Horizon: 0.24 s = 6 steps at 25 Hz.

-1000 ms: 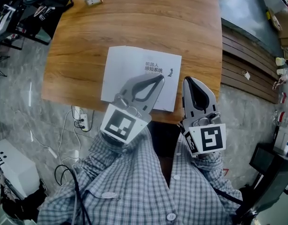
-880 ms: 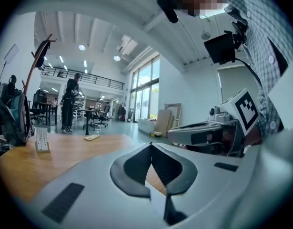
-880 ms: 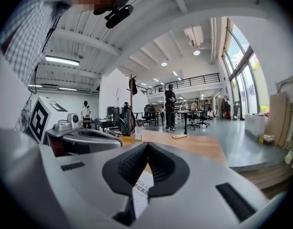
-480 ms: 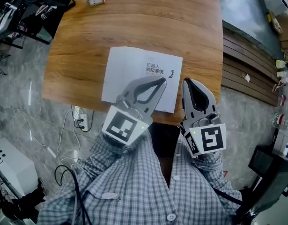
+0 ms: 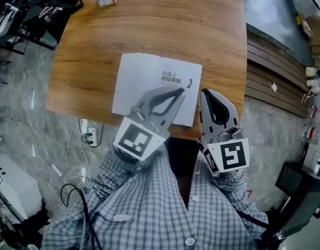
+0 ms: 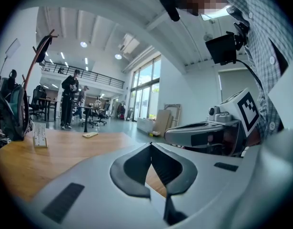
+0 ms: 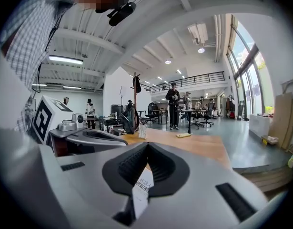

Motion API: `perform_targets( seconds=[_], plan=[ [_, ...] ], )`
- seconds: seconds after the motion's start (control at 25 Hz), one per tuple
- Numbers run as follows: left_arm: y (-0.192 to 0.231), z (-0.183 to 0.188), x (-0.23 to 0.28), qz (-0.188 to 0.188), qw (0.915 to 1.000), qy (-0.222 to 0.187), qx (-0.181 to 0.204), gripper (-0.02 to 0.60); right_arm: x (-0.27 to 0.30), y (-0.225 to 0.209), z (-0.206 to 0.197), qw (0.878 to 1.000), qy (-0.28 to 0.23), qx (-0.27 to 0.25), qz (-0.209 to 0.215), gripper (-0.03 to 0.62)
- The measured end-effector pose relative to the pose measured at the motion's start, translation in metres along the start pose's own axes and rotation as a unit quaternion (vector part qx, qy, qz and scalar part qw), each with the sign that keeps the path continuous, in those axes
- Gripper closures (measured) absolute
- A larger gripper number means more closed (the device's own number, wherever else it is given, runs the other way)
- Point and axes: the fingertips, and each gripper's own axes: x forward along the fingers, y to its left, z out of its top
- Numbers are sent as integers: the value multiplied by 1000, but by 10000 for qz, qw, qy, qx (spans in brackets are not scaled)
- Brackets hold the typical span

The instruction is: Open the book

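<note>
Hardly anything is changing since a second ago: both grippers are keeping their places at the near edge of the table [image 5: 149, 25], and the book [image 5: 144, 77] is lying where it was. It is resting closed and flat on the near half of the wooden top, its white cover facing up with dark print toward the right. The left gripper [image 5: 179, 90] is hovering over the book's near right part with its jaws together at the tips and nothing between them; whether it is touching the cover cannot be told. The right gripper [image 5: 205, 91] is sitting just beside the book's right edge, its jaws likewise meeting at the tips and gripping nothing.
</note>
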Motion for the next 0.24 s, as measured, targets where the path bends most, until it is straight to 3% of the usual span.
perform_targets(
  seconds=[0.24],
  plan=[
    [2,-2,0,0,10000,23,-82,572,4,3,0,10000,46,-23,65,574]
  ],
)
